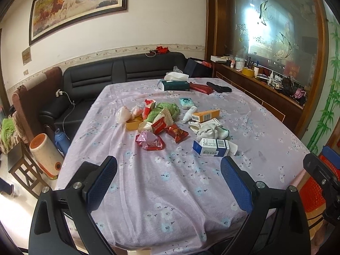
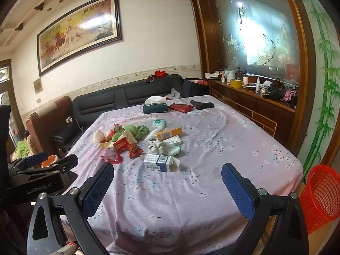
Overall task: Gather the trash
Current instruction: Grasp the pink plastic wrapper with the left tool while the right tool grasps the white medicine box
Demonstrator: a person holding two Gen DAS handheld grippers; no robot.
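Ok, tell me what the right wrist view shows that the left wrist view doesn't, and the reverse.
Only the right wrist view shows the whole red mesh basket beside the table, plus the left gripper's body from the side; the left view catches just a slice of red mesh at its right edge. Only the left wrist view shows the orange-and-white cylinder on the floor plainly, with the blue bottle behind it. Both show the floral tablecloth, the red wrappers, the blue-and-white box, the tissue box and each camera's own open gripper.
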